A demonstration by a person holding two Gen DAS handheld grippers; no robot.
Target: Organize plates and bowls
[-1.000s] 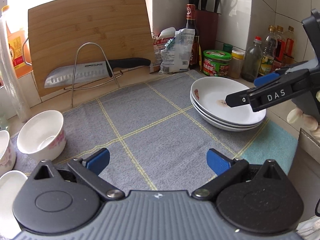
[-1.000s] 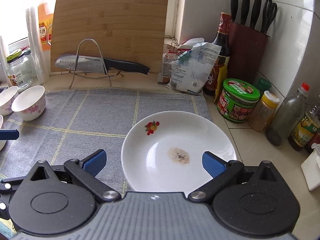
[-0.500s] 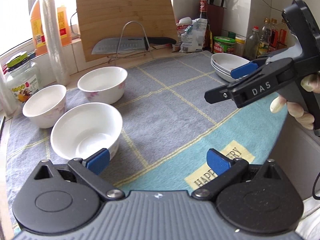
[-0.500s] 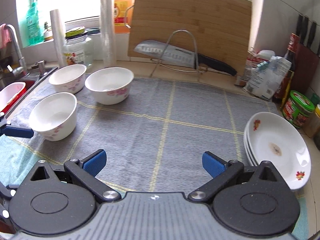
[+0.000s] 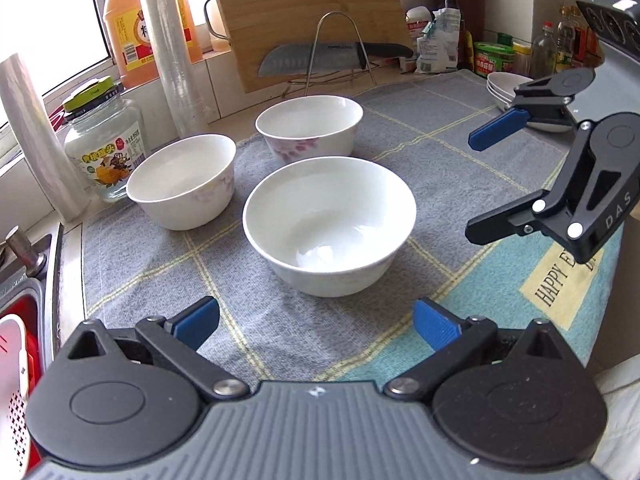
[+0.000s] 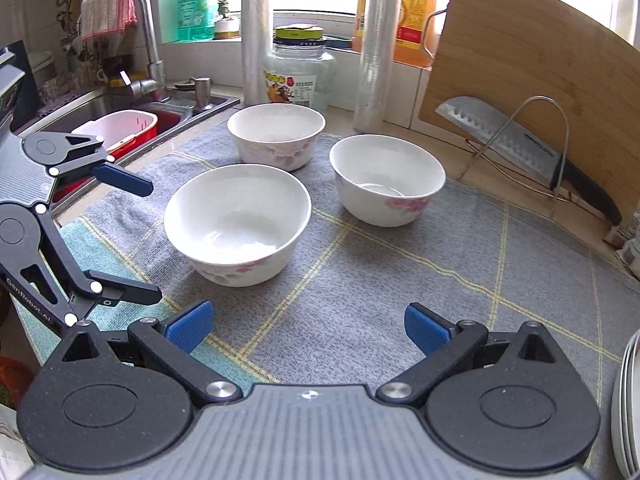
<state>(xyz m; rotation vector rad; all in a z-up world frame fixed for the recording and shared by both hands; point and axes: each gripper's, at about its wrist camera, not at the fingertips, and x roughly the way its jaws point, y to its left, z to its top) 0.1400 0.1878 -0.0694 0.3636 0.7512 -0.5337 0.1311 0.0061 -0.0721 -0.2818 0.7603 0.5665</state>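
Note:
Three white bowls with pink flowers stand on the grey checked mat (image 5: 440, 152). The nearest bowl (image 5: 329, 226) (image 6: 237, 224) sits just ahead of my left gripper (image 5: 316, 322), which is open and empty. Behind it stand a left bowl (image 5: 182, 186) (image 6: 276, 136) and a far bowl (image 5: 309, 126) (image 6: 387, 179). My right gripper (image 6: 306, 326) is open and empty, low over the mat, and shows in the left wrist view (image 5: 476, 184) to the right of the nearest bowl. Stacked white plates (image 5: 505, 87) (image 6: 626, 404) rest at the mat's right end.
A bamboo cutting board (image 5: 304, 12) leans on the wall behind a wire stand with a knife (image 5: 336, 58). A glass jar (image 5: 105, 144), plastic rolls (image 5: 170, 40) and an orange jug (image 5: 154, 16) line the back left. A sink (image 6: 120, 116) with a red basin lies left; bottles (image 5: 548, 50) stand back right.
Both grippers swung left from the stacked plates toward the three bowls. The nearest bowl is now centred close before my left gripper, and the plates have slid to the right edge.

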